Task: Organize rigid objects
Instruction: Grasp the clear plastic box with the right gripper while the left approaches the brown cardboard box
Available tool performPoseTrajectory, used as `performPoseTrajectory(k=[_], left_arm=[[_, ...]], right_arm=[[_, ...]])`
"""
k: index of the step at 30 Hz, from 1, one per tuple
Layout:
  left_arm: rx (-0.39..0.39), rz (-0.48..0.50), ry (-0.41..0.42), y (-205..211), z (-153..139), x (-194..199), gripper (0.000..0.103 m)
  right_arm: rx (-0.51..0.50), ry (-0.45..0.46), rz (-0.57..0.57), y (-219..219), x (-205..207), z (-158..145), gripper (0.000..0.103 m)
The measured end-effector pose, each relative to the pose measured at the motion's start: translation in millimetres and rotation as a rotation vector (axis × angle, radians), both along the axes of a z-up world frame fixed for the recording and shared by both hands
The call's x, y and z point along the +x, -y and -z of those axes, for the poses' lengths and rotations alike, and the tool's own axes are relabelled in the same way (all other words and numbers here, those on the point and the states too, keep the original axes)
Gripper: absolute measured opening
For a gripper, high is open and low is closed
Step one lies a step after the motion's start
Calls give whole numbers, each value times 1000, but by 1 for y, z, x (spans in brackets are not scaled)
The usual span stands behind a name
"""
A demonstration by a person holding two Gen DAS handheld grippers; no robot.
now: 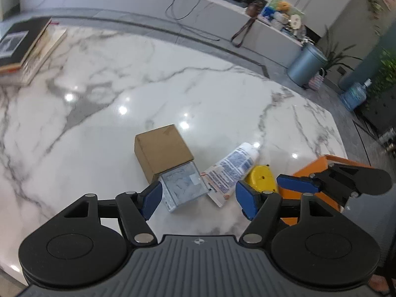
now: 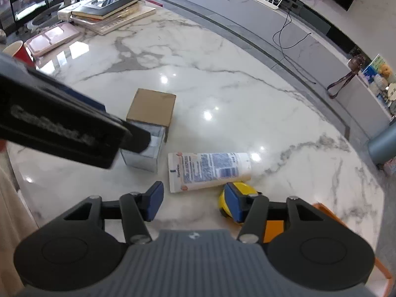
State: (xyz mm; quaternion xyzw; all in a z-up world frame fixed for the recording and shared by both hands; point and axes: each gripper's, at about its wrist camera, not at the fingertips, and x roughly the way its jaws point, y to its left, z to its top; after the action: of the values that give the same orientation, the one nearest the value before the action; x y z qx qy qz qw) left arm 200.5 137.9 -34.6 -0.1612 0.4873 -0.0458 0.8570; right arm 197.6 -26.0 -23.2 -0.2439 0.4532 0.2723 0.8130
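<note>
Both grippers hang over the marble table point(image 1: 104, 94), pointing steeply down at a small cluster of things.

My left gripper point(image 1: 198, 198) has jaws apart, nothing pinched. Btwn its blue pads lies the near end of a clear box point(image 1: 184, 185), which sits up against a brown cardboard box point(image 1: 163, 148); the left pad point(image 1: 151, 199) is just beside the clear box's corner, can't tell if it touches. The flat crimped end of a white tube point(image 1: 230, 168) also falls btwn the pads. The tube lies flat on the table, cap end pointing away from me. A yellow round object point(image 1: 261, 175) sits just beside the tube, partly behind my right-side pad. Beyond it, an orange tray point(image 1: 309, 167) at the table edge.

My right gripper point(image 2: 194, 201) is also apart w/ nothing btwn the pads, only bare marble. Its right pad point(image 2: 234, 203) overlaps the yellow object point(image 2: 243, 188) in view; contact not clear. The tube point(image 2: 208, 168) lies crosswise just past the fingertips, the cardboard box point(image 2: 152, 106) and clear box point(image 2: 143, 157) further left. The left gripper's black body point(image 2: 61, 128) crosses that view, over the clear box.

Far side of table: stack of books point(image 2: 109, 10), pink tray point(image 2: 52, 37), red cup point(image 2: 19, 52).
</note>
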Motion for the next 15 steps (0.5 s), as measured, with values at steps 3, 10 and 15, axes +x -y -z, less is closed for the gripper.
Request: performPoseTrajectory(k=[3,10,15], left_arm=[[34,-18,-11,-7,8,8,80],[102,-6,-27,-17,17,21,81],[140,20,-15,-16,20,25,81]], right_arm=[[56,-46,19,-3,8,5,63],[115,-124,-2,-29,24,24,70],[139,-168,-7,-47,32,35,70]])
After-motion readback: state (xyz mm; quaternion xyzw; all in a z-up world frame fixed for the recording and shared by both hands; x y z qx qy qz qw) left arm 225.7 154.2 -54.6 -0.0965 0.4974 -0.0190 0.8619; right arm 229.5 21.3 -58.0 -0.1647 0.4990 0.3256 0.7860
